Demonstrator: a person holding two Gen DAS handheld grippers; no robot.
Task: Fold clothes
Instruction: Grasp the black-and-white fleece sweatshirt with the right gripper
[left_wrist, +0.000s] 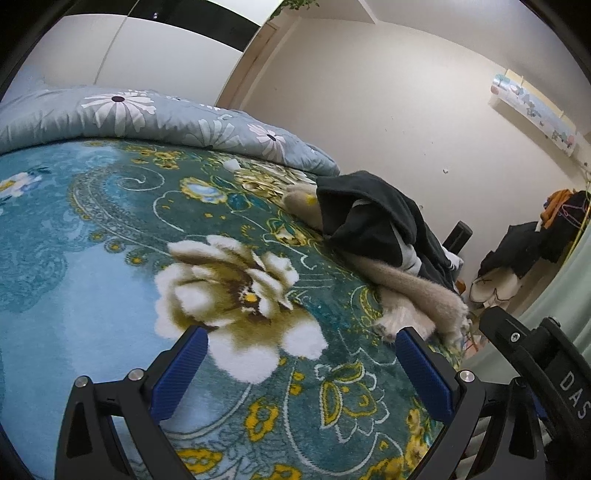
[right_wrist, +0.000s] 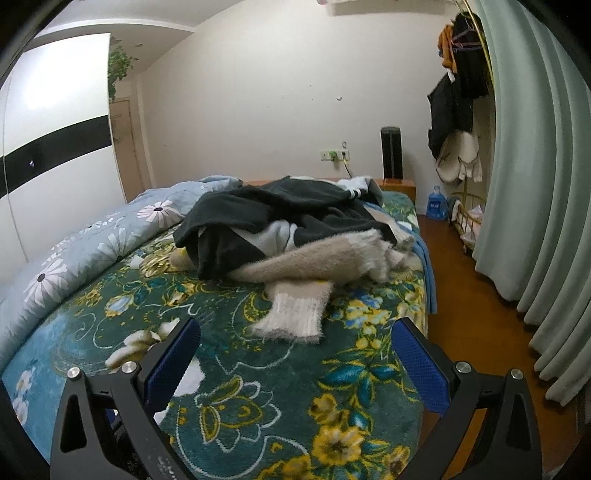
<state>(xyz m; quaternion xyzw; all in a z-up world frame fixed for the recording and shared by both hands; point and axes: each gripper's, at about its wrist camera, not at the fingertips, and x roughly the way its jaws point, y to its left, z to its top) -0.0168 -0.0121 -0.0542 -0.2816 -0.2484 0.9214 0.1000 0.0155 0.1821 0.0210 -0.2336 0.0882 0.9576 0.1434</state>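
A heap of clothes lies on the bed: a dark garment on top of a fuzzy beige sweater, whose ribbed sleeve cuff points toward me. In the left wrist view the dark garment and the beige sweater are at the right. My right gripper is open and empty, just short of the cuff. My left gripper is open and empty above the blanket, left of the heap.
The bed carries a teal floral blanket and a folded blue daisy quilt along its left side. Green curtains and hanging clothes stand at the right, past a strip of wooden floor. The right gripper's body shows beside my left one.
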